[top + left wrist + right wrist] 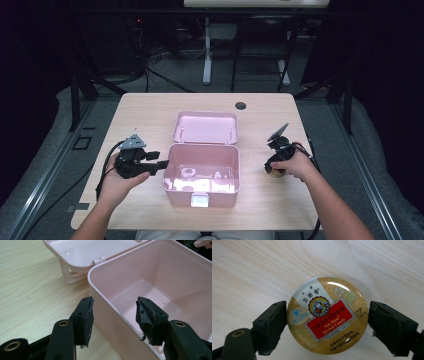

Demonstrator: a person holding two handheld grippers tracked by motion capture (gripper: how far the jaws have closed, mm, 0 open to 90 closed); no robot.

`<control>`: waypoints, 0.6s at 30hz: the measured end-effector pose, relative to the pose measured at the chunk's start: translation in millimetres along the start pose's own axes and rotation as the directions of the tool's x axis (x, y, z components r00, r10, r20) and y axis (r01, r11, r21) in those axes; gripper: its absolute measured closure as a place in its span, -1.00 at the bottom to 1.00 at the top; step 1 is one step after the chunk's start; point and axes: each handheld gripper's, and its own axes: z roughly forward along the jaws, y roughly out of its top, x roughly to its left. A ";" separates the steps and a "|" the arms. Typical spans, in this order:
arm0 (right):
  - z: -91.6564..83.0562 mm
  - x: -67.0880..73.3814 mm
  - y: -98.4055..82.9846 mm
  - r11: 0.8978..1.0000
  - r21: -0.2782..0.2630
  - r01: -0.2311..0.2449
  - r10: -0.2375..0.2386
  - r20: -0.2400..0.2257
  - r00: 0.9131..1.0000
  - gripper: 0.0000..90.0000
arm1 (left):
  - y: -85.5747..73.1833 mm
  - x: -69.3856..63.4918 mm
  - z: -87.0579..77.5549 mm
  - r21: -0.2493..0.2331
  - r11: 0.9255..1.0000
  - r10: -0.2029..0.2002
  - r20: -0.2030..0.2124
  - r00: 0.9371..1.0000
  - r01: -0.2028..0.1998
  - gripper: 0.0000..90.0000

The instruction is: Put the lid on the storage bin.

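Right tongs point(327, 322) spread either side of the candy tin point(327, 315) on the counter point(249, 270) — poised to pinch it; left tongs point(113, 315) spread astride the pink box point(155, 282) wall — likely steadying it.

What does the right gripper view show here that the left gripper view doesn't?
The right gripper view has the round candy tin lying flat between the open jaws of the right hand-held gripper, printed lid up. The left gripper view has the open pink box, its lid folded back, with the left hand-held gripper open astride the box's near wall. Both show the light wooden table.
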 end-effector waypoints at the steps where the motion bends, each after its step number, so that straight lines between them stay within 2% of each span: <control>1: 0.7 -0.2 -0.1 1.000 -0.001 0.000 0.000 -0.001 1.000 -0.64 | 0.0 0.0 0.2 -0.001 1.000 0.001 0.000 1.000 -0.001 0.06; 5: 2.9 -0.3 -0.7 1.000 0.001 -0.012 0.012 -0.008 1.000 -0.63 | -0.1 0.1 0.8 -0.003 1.000 0.003 0.001 1.000 -0.003 0.06; 18: 7.1 0.3 0.1 0.999 0.036 0.005 -0.005 -0.006 1.000 -0.61 | -0.1 0.2 0.9 -0.004 1.000 0.003 0.001 1.000 -0.003 0.06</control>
